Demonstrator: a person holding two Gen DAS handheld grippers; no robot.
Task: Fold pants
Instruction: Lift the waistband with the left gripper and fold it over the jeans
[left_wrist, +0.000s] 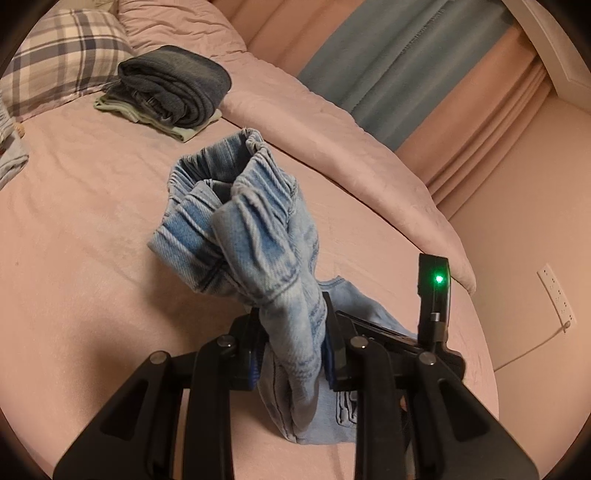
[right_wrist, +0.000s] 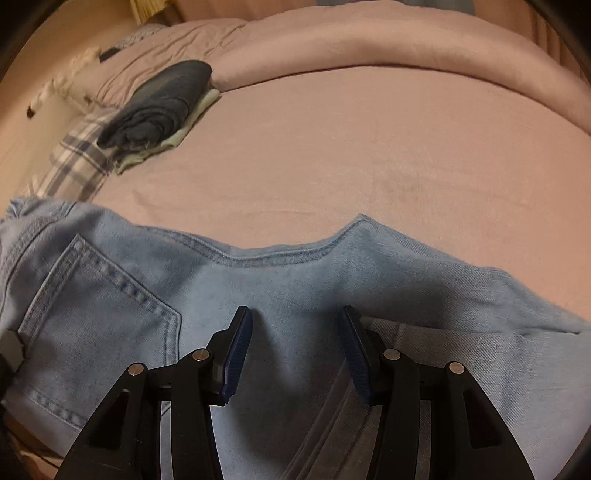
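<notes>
So the left hand-held gripper (left_wrist: 293, 345) is clamped tight on a bunched-up end of the jeans (left_wrist: 255, 236), lifted off the bed (left_wrist: 92, 221), probably to carry it over for a fold. The right hand-held gripper (right_wrist: 295, 354) hovers with jaws partly apart over the seat panel near the back pocket (right_wrist: 99, 306), holding nothing.

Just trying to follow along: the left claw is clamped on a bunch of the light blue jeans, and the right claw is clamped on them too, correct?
Not quite. The left claw is indeed shut on a gathered bunch of the light blue jeans, but the right claw is not. The right wrist view shows its blue pads standing apart over the flat denim, gripping nothing.
</notes>
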